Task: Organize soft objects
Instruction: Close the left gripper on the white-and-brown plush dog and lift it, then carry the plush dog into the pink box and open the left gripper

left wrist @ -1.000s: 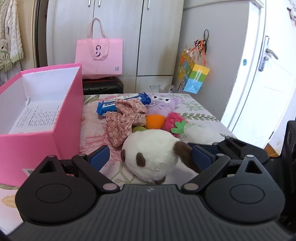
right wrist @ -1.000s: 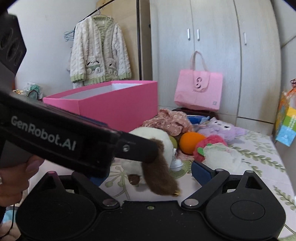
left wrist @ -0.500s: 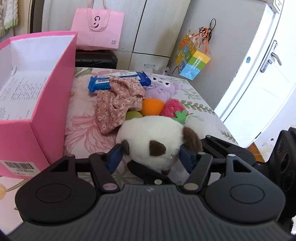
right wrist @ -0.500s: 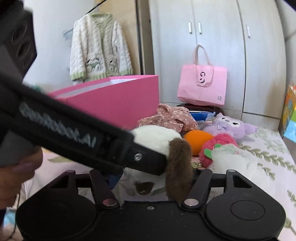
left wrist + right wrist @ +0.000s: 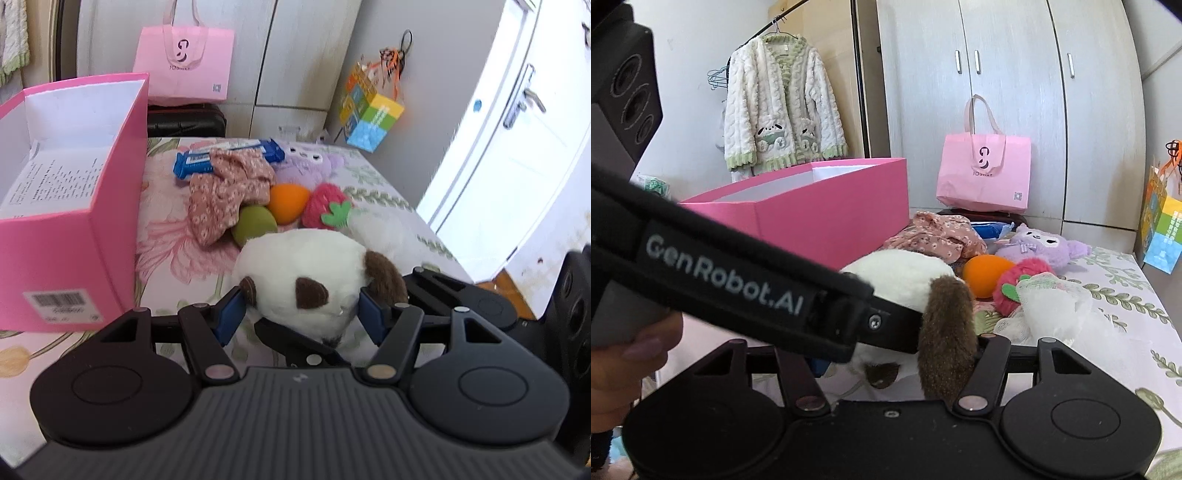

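Observation:
A white plush dog with brown ears (image 5: 295,269) sits on the flowered bedspread. My left gripper (image 5: 301,314) is shut on it, blue pads pressed to both its sides. My right gripper (image 5: 897,365) is also closed in on the same plush (image 5: 905,277), near its brown ear; the left gripper's arm crosses in front and hides the right gripper's left finger. An open pink box (image 5: 70,192) stands to the left. Behind the plush lie a floral cloth (image 5: 225,188), a green ball (image 5: 255,223), an orange ball (image 5: 288,197), a strawberry plush (image 5: 325,210) and a purple plush (image 5: 1045,247).
A blue packet (image 5: 229,157) lies at the back of the pile. White netting (image 5: 1052,306) lies right of the strawberry. A pink tote bag (image 5: 183,62) and a dark case stand by the wardrobe. The bed's right edge drops toward a white door (image 5: 517,140).
Both grippers closed from open onto the white plush dog. The left gripper then lifted and tilted a little, so the box and pile show from higher up.

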The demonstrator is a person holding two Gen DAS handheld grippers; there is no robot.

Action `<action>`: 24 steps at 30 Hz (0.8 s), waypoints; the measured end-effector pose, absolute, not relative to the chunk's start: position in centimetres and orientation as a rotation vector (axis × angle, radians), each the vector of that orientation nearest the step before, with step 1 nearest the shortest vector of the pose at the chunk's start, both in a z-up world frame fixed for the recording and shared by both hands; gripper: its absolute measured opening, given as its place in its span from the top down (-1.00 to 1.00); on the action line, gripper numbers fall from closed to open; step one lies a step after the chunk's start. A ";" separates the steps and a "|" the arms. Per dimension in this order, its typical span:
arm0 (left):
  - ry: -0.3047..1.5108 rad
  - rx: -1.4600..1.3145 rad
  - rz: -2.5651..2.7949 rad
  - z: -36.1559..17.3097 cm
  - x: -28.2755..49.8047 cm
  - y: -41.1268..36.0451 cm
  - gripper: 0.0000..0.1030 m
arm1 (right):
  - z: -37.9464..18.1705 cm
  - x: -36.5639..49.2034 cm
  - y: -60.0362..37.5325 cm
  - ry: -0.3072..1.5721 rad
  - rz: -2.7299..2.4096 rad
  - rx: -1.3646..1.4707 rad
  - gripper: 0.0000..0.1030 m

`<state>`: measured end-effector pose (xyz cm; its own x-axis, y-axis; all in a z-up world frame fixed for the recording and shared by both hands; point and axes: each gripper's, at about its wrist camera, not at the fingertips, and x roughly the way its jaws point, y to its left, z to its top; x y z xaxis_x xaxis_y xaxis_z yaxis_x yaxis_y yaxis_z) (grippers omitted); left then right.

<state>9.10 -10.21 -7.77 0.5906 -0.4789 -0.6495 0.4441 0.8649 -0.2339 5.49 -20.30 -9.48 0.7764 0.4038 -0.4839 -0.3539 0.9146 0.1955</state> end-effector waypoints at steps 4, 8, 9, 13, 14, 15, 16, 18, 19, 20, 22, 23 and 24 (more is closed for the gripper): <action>0.810 -0.028 -0.548 -7.0 8.0 -9.4 -0.25 | -8.3 4.6 -19.4 0.602 0.394 0.112 -0.28; 0.852 -0.043 -0.576 -6.2 7.2 -7.8 -0.24 | -6.8 3.7 -18.0 0.654 0.372 0.099 -0.28; 0.858 -0.046 -0.580 -5.9 7.0 -7.4 -0.24 | -6.5 3.5 -17.6 0.666 0.368 0.097 -0.28; 0.876 -0.071 -0.588 -5.1 6.4 -5.4 -0.23 | -4.9 3.0 -15.6 0.707 0.366 0.072 -0.28; 0.882 -0.085 -0.589 -4.8 6.3 -4.8 -0.23 | -4.5 3.0 -15.2 0.716 0.370 0.068 -0.28; 0.884 -0.100 -0.590 -4.5 6.3 -4.2 -0.23 | -4.1 2.9 -14.7 0.722 0.374 0.060 -0.28; 0.881 -0.119 -0.591 -4.1 6.1 -3.6 -0.23 | -3.5 2.8 -14.2 0.724 0.379 0.049 -0.28; 0.870 -0.155 -0.595 -3.2 5.7 -2.2 -0.23 | -2.2 2.4 -13.1 0.715 0.390 0.012 -0.28; 0.865 -0.162 -0.596 -2.8 5.5 -1.8 -0.23 | -1.6 2.3 -12.6 0.707 0.396 -0.013 -0.28; 0.856 -0.170 -0.597 -2.3 5.3 -1.1 -0.23 | -1.0 2.1 -12.1 0.697 0.400 -0.032 -0.28; 0.839 -0.174 -0.591 -1.4 5.0 -0.1 -0.23 | 0.0 1.9 -11.2 0.674 0.415 -0.060 -0.28; 0.828 -0.174 -0.588 -0.9 4.8 0.4 -0.23 | 0.5 1.8 -10.8 0.665 0.421 -0.071 -0.29; 0.820 -0.174 -0.585 -0.5 4.7 0.8 -0.23 | 1.0 1.9 -10.3 0.654 0.428 -0.083 -0.29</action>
